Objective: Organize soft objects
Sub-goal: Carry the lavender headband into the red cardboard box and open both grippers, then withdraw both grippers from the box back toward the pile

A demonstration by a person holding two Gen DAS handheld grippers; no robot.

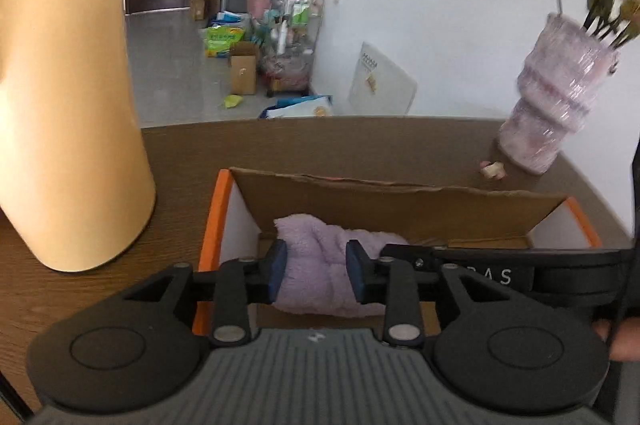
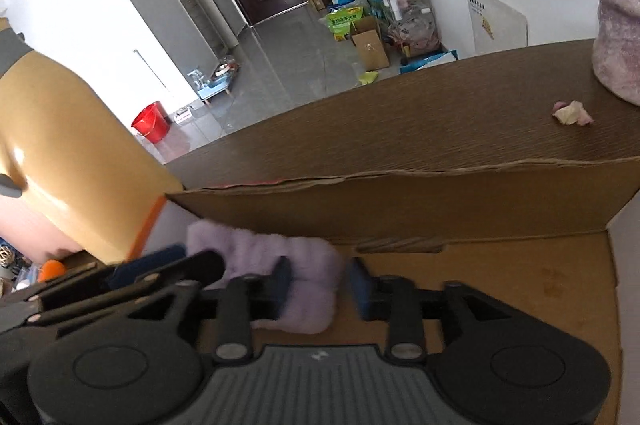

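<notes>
A fluffy lilac towel [image 1: 316, 257] lies rolled in the left end of an open cardboard box [image 1: 400, 205] with orange outer sides. My left gripper [image 1: 316, 267] reaches down into the box. Its blue pads stand apart on either side of the towel and barely brush the pile. My right gripper [image 2: 320, 283] is beside it in the same box, jaws apart. The towel [image 2: 256, 249] touches its left pad, and a gap shows before the right pad. A finger of the left gripper [image 2: 192, 267] shows at the right wrist view's left.
The box sits on a brown wooden table [image 1: 180, 161]. A tall yellow vessel [image 1: 68, 105] stands close to the box's left. A pink ribbed vase [image 1: 552, 97] with flowers stands at the back right, a fallen petal [image 1: 493, 169] beside it. Beyond the table's far edge is cluttered floor.
</notes>
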